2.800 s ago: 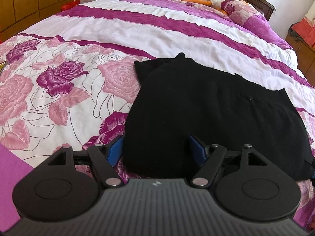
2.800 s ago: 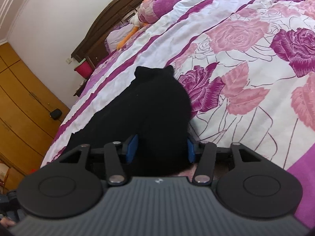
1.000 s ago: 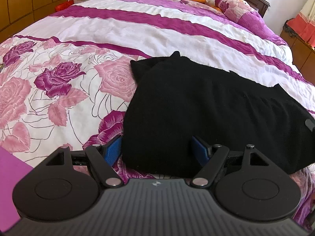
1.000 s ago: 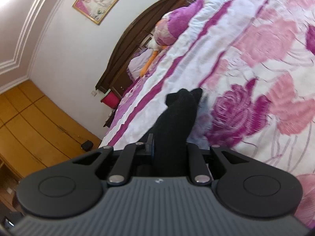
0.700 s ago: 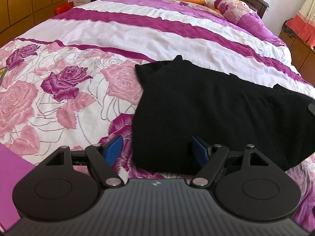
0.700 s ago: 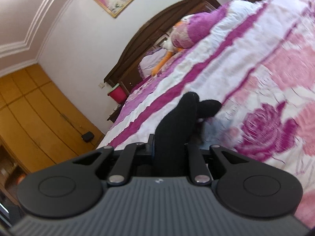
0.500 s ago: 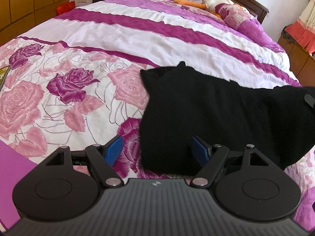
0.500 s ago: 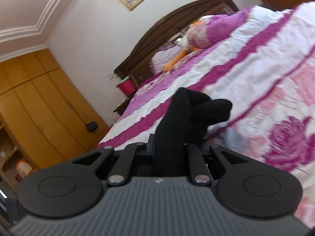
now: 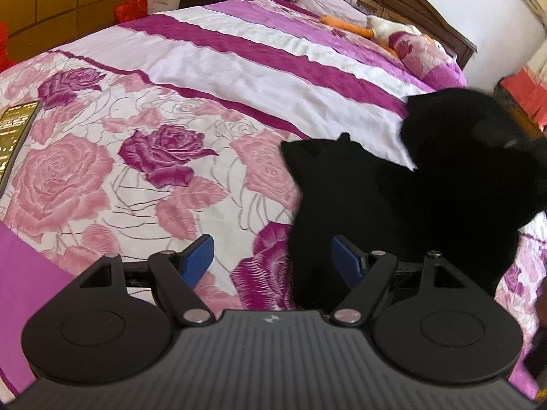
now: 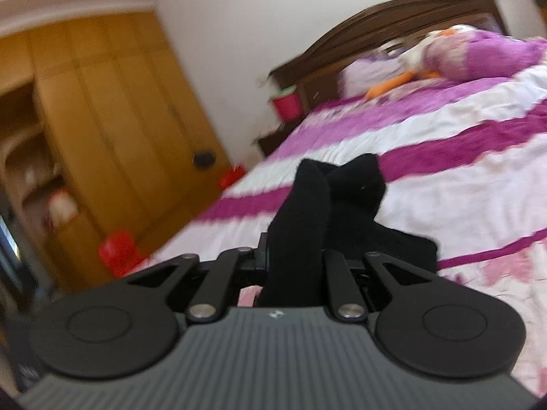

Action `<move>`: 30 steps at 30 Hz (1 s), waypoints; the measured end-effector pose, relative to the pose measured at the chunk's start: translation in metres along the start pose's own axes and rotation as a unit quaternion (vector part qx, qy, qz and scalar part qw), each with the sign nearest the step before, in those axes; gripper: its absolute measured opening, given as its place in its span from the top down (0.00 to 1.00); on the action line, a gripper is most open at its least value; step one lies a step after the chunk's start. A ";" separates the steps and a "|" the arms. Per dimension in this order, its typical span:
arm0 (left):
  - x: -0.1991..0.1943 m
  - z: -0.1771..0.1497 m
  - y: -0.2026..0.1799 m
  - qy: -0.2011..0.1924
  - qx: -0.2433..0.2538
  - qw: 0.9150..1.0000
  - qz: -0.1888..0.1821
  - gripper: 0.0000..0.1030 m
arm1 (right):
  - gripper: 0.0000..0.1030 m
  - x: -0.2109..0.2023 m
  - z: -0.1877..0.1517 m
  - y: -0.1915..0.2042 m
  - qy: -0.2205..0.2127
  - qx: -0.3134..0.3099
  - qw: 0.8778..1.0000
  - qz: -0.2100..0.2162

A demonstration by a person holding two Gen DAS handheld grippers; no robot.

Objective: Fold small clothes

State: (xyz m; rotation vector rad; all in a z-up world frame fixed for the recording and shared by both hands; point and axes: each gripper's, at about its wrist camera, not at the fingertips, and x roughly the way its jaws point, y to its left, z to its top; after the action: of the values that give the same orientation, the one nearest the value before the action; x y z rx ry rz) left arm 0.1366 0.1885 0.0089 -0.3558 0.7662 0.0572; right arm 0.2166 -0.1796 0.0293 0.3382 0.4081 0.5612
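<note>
A small black knitted garment point(image 9: 393, 205) lies on the rose-patterned bedspread point(image 9: 136, 157). Its right end is lifted up and curls over toward the left point(image 9: 454, 126). My left gripper point(image 9: 271, 259) is open, low over the bed, with the garment's near left edge by its right blue pad; the left pad is over bare bedspread. My right gripper point(image 10: 295, 263) is shut on the black garment point(image 10: 307, 205) and holds that end in the air above the bed; the view is blurred.
A phone or dark tablet point(image 9: 15, 130) lies at the bed's left edge. Pillows and a plush duck point(image 9: 386, 27) lie by the wooden headboard. A wooden wardrobe point(image 10: 102, 119) and red containers point(image 10: 118, 251) stand beside the bed.
The right gripper closed on the garment's right end, lifted it and is carrying it up and over to the left. The left gripper stayed open and shifted left.
</note>
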 end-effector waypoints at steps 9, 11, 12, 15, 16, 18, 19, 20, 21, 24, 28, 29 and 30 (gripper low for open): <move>0.000 -0.003 0.022 -0.001 -0.023 1.000 0.004 0.23 | 0.82 0.067 -0.058 0.035 0.154 -0.067 0.986 0.021; 0.000 -0.004 0.025 -0.002 -0.025 1.000 0.003 0.23 | 0.74 0.059 -0.061 0.039 0.147 -0.059 0.987 0.029; 0.000 -0.004 0.025 -0.002 -0.027 1.000 0.003 0.23 | 0.68 0.055 -0.060 0.039 0.145 -0.055 0.987 0.036; -0.002 -0.004 0.025 -0.005 -0.032 0.999 -0.004 0.23 | 0.57 0.044 -0.055 0.040 0.135 -0.042 0.988 0.057; -0.003 -0.003 0.024 -0.006 -0.032 0.999 -0.007 0.23 | 0.56 0.043 -0.056 0.041 0.132 -0.041 0.988 0.063; -0.006 -0.003 0.022 -0.009 -0.031 0.999 -0.013 0.23 | 0.56 0.031 -0.054 0.043 0.124 -0.044 0.989 0.074; -0.008 -0.003 0.021 -0.011 -0.029 0.999 -0.015 0.23 | 0.56 0.030 -0.053 0.043 0.121 -0.043 0.989 0.076; -0.010 -0.003 0.019 -0.013 -0.028 0.999 -0.017 0.23 | 0.56 0.024 -0.052 0.043 0.118 -0.039 0.989 0.077; -0.012 -0.003 0.018 -0.015 -0.028 0.999 -0.019 0.23 | 0.56 0.018 -0.050 0.042 0.114 -0.032 0.990 0.077; -0.022 -0.003 0.010 -0.029 -0.022 0.999 -0.026 0.23 | 0.56 0.001 -0.045 0.033 0.101 -0.011 0.993 0.065; -0.038 -0.002 -0.006 -0.052 0.000 0.998 -0.042 0.23 | 0.56 -0.023 -0.042 0.015 0.070 0.013 0.997 0.030; -0.040 -0.001 -0.010 -0.058 0.005 0.997 -0.047 0.23 | 0.56 -0.029 -0.042 0.010 0.063 0.018 0.998 0.017; -0.043 -0.001 -0.015 -0.065 0.010 0.997 -0.051 0.23 | 0.56 -0.034 -0.042 0.004 0.059 0.022 0.998 0.003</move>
State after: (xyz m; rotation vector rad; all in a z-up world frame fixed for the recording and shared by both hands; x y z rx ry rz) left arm 0.1074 0.1775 0.0417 -0.3686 0.6180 -0.0232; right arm 0.1691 -0.1874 0.0046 0.3488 0.5346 0.5801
